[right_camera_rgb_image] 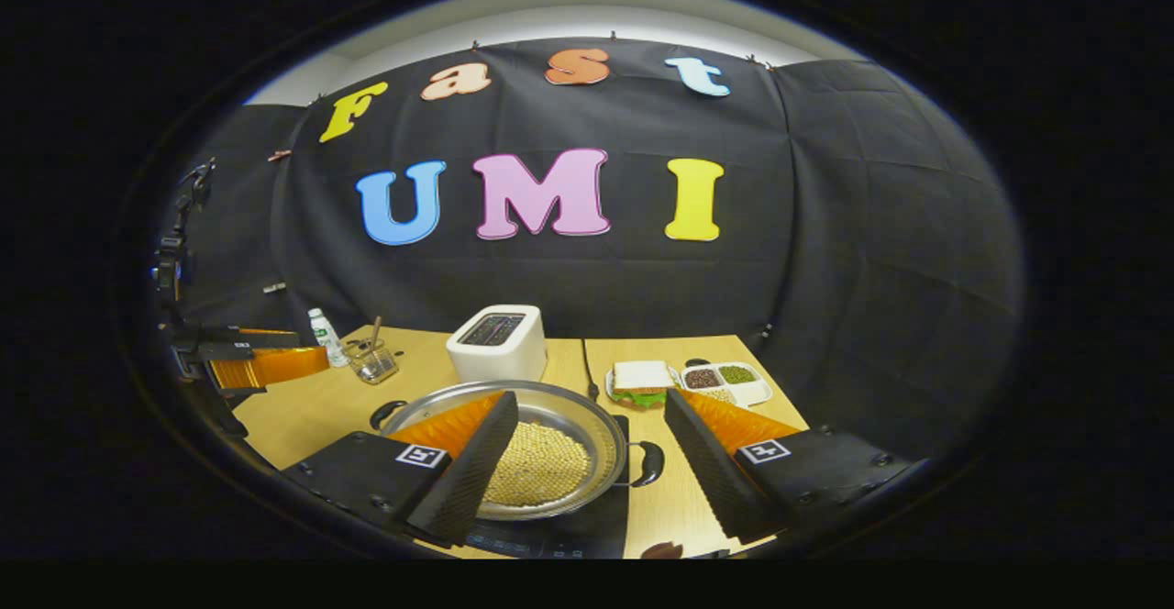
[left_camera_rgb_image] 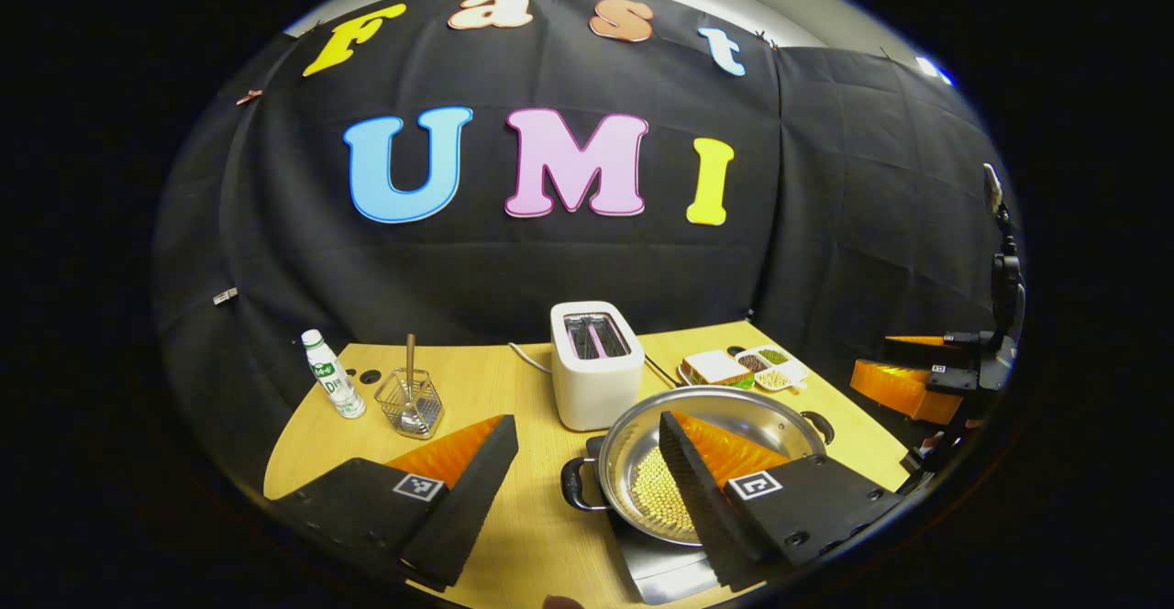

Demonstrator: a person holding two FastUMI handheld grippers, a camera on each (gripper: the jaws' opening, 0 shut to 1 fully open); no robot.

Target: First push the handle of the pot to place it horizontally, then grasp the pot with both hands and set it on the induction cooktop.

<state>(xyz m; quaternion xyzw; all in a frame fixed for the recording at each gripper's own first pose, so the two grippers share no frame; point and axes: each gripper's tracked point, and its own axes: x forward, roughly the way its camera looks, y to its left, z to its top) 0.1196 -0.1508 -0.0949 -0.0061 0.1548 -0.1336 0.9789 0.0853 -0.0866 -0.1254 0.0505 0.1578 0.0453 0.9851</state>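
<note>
The pot (left_camera_rgb_image: 711,462) is seen resting on the dark cooktop (left_camera_rgb_image: 660,568), at the near edge of the wooden table (left_camera_rgb_image: 477,389), in front of the toaster (left_camera_rgb_image: 594,363). Its two side handles lie roughly left-right across the table, so the long axis looks already horizontal; the set-down is judged done or nearly so.

The left gripper (left_camera_rgb_image: 587,471) is held wide open w/ nothing gripped; the near handle (left_camera_rgb_image: 576,483) sits between its fingers, approx. at mid-gap. The right gripper (right_camera_rgb_image: 587,453) is likewise spread wide and empty, the other handle (right_camera_rgb_image: 647,462) lying between its fingers.

Each handle is thus nearest its own-side gripper. The pot is a shallow, shiny steel pan w/ pale beans covering the bottom.
</note>
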